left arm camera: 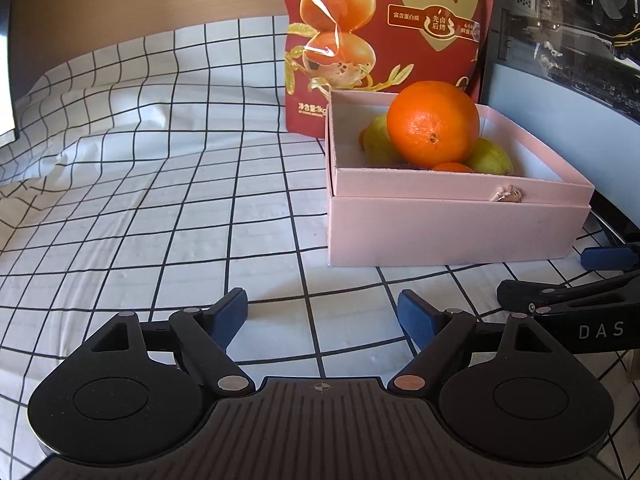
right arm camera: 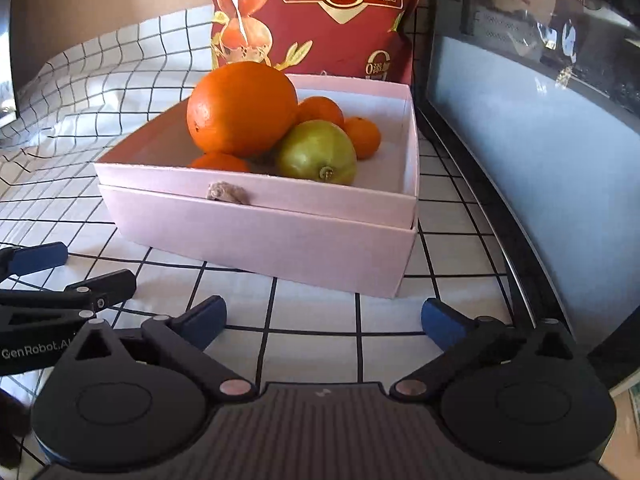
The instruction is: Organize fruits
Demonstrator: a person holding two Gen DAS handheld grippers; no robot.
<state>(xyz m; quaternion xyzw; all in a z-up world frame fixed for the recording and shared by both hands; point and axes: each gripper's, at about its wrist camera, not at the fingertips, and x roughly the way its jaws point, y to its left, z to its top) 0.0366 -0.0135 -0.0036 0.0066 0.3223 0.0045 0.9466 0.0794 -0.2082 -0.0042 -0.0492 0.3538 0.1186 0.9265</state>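
A pink box point(left arm camera: 452, 224) point(right arm camera: 256, 236) stands on the checked cloth and holds the fruit. A big orange point(left arm camera: 434, 124) point(right arm camera: 242, 108) lies on top of green pears point(left arm camera: 490, 158) point(right arm camera: 318, 152) and small mandarins point(right arm camera: 362, 136). My left gripper point(left arm camera: 322, 314) is open and empty, low over the cloth, in front and left of the box. My right gripper point(right arm camera: 322, 314) is open and empty, just in front of the box. Each gripper shows at the edge of the other's view.
A red snack bag point(left arm camera: 384, 32) point(right arm camera: 316, 12) stands upright behind the box. A dark glass-sided computer case point(left arm camera: 568, 52) point(right arm camera: 532, 120) stands close on the right. The white checked cloth point(left arm camera: 160, 200) lies wrinkled to the left.
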